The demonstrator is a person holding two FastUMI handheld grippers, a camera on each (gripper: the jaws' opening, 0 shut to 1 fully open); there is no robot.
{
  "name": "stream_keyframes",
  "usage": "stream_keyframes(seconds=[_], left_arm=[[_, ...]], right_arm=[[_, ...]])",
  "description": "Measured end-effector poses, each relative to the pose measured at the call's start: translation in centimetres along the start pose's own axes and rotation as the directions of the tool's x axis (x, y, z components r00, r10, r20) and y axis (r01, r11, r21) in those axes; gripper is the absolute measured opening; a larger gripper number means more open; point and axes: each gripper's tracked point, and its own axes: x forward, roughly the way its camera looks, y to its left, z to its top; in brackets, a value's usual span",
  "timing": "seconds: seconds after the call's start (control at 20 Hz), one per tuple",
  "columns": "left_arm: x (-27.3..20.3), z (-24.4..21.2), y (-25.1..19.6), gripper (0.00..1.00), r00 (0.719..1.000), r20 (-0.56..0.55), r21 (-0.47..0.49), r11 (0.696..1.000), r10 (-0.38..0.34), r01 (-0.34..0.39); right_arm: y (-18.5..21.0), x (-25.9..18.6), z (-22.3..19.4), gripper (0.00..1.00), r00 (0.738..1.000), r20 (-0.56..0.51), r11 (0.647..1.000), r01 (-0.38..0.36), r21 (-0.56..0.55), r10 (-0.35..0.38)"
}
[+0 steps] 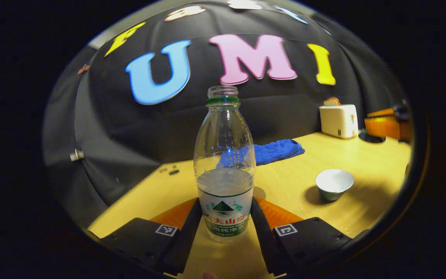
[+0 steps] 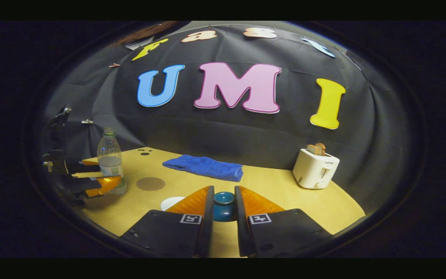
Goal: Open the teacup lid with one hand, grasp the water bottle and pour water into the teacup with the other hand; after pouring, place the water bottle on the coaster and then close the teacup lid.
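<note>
Water bottle [image 1: 225, 170] stands upright with no cap on the wooden surface [image 1: 362, 155], clamped at its label by the left gripper [image 1: 225, 217]. The teacup [image 1: 334, 184] sits open off to the side, well apart. The right gripper [image 2: 224, 205] is closed on the teacup lid's [image 2: 224, 207] knob. A round coaster [image 2: 150, 183] lies just beside the bottle, with a blue towel [image 2: 203, 167] and toaster [image 2: 315, 168] further back.

We see a staged recording booth, not a real kitchen: black cloth wall [image 2: 223, 135], a wooden table [image 2: 277, 186] holding a toaster [image 2: 315, 169] and blue towel [image 2: 204, 167].
</note>
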Motion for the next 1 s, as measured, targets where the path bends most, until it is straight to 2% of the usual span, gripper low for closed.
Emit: stream_keyframes(seconds=[0.1, 0.2, 0.35, 0.4, 0.45, 0.5, 0.6, 0.65, 0.7, 0.95, 1.0], left_arm=[[0.6, 1.6, 0.0, 0.75, 1.0, 0.02, 0.209, 0.978, 0.02, -0.023], [1.0, 1.8, -0.6, 0.75, 1.0, 0.011, 0.373, 0.928, 0.016, -0.019], [1.9, 1.2, -1.4, 0.75, 1.0, -0.011, 0.541, 0.841, 0.006, 0.001], [2.1, 0.9, -1.6, 0.75, 1.0, -0.025, 0.581, 0.814, 0.007, 0.009], [2.2, 0.3, -1.7, 0.75, 0.999, -0.041, 0.62, 0.784, 0.011, 0.017], [2.3, 0.0, -1.8, 0.75, 0.999, -0.046, 0.656, 0.755, 0.019, 0.016], [2.7, 0.0, -2.2, 0.75, 0.999, -0.033, 0.719, 0.695, 0.034, 0.0], [2.8, 0.0, -2.3, 0.75, 0.999, -0.026, 0.748, 0.663, 0.04, -0.007], [3.0, -0.1, -2.2, 0.75, 0.999, -0.021, 0.778, 0.628, 0.049, -0.015], [3.9, 1.2, -2.2, 0.75, 0.997, 0.041, 0.89, 0.451, 0.063, -0.066], [4.1, 1.3, -2.1, 0.75, 0.997, 0.051, 0.902, 0.427, 0.062, -0.073]], right_arm=[[-1.4, -0.4, -0.2, 0.3, 1.0, -0.003, 1.0, 0.025, -0.003, -0.025], [-2.6, -0.8, -0.2, 0.3, 0.999, -0.001, 0.999, 0.045, -0.019, -0.045], [-4.1, -1.5, -0.3, 0.3, 0.998, 0.007, 0.998, 0.06, -0.035, -0.06], [-4.5, -1.6, -0.4, 0.25, 0.998, 0.006, 0.997, 0.062, -0.037, -0.062], [-5.0, -1.8, -0.5, 0.25, 0.998, 0.005, 0.997, 0.066, -0.04, -0.066], [-5.3, -1.9, -0.6, 0.3, 0.998, 0.007, 0.997, 0.069, -0.044, -0.069], [-6.0, -2.0, -0.7, 0.3, 0.997, 0.01, 0.996, 0.073, -0.052, -0.072], [-6.0, -2.0, -0.7, 0.34, 0.997, 0.01, 0.996, 0.073, -0.048, -0.072], [-6.1, -2.1, -0.9, 0.25, 0.997, 0.007, 0.997, 0.071, -0.04, -0.07], [-6.9, -2.5, -1.4, 0.25, 0.997, 0.005, 0.996, 0.073, -0.043, -0.072], [-7.0, -2.6, -1.4, 0.3, 0.997, 0.006, 0.996, 0.073, -0.045, -0.073]])
